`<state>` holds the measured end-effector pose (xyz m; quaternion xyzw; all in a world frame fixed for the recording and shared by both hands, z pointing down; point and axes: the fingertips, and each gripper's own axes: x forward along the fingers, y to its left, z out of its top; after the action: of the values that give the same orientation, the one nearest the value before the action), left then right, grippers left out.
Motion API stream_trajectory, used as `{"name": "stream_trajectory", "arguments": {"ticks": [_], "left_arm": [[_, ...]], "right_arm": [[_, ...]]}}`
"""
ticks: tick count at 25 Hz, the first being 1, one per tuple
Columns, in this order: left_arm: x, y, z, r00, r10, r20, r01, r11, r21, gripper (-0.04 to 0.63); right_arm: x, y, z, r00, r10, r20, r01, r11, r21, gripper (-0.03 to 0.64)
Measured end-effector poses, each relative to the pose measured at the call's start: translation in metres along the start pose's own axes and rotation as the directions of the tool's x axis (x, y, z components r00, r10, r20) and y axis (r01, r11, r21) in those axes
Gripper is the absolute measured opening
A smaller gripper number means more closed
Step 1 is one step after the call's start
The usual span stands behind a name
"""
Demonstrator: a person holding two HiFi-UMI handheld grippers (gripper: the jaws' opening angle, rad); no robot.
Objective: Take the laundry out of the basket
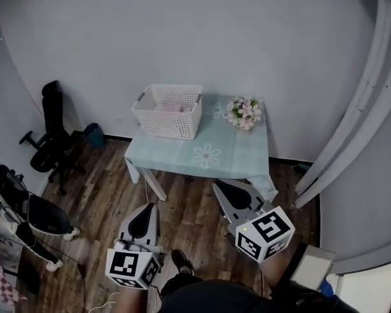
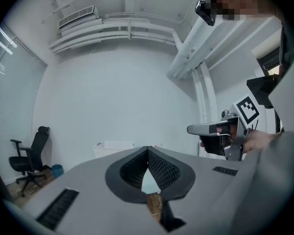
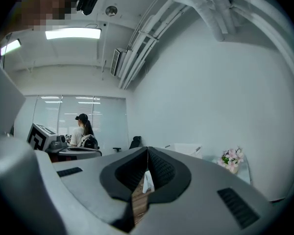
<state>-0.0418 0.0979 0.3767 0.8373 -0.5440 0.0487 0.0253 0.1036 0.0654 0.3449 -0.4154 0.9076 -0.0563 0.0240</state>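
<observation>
One pale bundle of laundry (image 1: 170, 108) shows through the open top of the basket (image 1: 167, 113), too small for us to tell its pieces apart. The basket sits on the far left part of the table (image 1: 208, 154), close to the wall, with its long side running across our line of sight and its handles at the left and right ends. Flowers (image 1: 244, 113) stand on the same table, well apart to the right.

Between the table and us is a stretch of bare wooden floor, so both tools are still well short of the work. Our left gripper (image 1: 148, 207) is clenched with nothing in it; its own view shows the basket (image 2: 112, 148) just left of the meeting tips (image 2: 148, 151). Our right gripper (image 1: 219, 186) is likewise pressed shut and empty, and from it the basket (image 3: 186, 150) lies just right of the tips (image 3: 147, 151). So the basket falls between the two lines of aim, straight ahead and above the tips.

We judge the right one reaches a little farther forward, though neither is clearly better placed. Both would need to open before going in over the rim.
</observation>
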Motion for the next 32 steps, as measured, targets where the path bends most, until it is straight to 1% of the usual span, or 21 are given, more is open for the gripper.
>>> {"name": "stream_trajectory", "arguments": {"ticks": [4,7,11,14,18,21,23,27,32], "left_arm": [[0.037,0.059,0.016,0.999,-0.027,0.026,0.026,1.000,0.016,0.006],[0.066,0.102,0.025,0.999,-0.041,0.026,0.040,0.999,0.008,0.006],[0.095,0.157,0.028,0.997,-0.062,0.044,0.061,0.998,0.020,0.006],[0.109,0.190,0.027,0.995,-0.089,0.048,0.088,0.996,0.009,0.006],[0.127,0.222,0.028,0.992,-0.112,0.049,0.113,0.993,-0.016,0.006],[0.140,0.239,0.031,0.991,-0.119,0.066,0.123,0.991,-0.058,0.006],[0.151,0.248,0.031,0.990,-0.121,0.076,0.126,0.989,-0.071,0.006],[0.174,0.262,0.033,0.990,-0.111,0.082,0.116,0.991,-0.068,0.006],[0.218,0.271,0.044,0.995,-0.079,0.066,0.082,0.996,-0.046,0.006]], "right_arm": [[0.063,-0.003,0.005,1.000,-0.021,-0.019,0.021,0.999,-0.029,0.014],[0.110,-0.009,0.012,0.999,-0.040,-0.030,0.039,0.998,-0.050,0.014],[0.171,-0.010,0.010,0.998,-0.055,-0.041,0.053,0.997,-0.056,0.014],[0.207,-0.010,0.007,0.996,-0.078,-0.051,0.074,0.995,-0.068,0.015],[0.238,-0.009,0.013,0.993,-0.106,-0.052,0.102,0.992,-0.077,0.015],[0.258,-0.009,0.013,0.992,-0.103,-0.075,0.096,0.991,-0.096,0.015],[0.270,-0.013,0.014,0.992,-0.099,-0.083,0.090,0.990,-0.113,0.015],[0.295,-0.023,0.016,0.994,-0.073,-0.083,0.062,0.990,-0.125,0.015],[0.325,-0.059,0.020,0.996,-0.039,-0.079,0.031,0.994,-0.105,0.017]]}}
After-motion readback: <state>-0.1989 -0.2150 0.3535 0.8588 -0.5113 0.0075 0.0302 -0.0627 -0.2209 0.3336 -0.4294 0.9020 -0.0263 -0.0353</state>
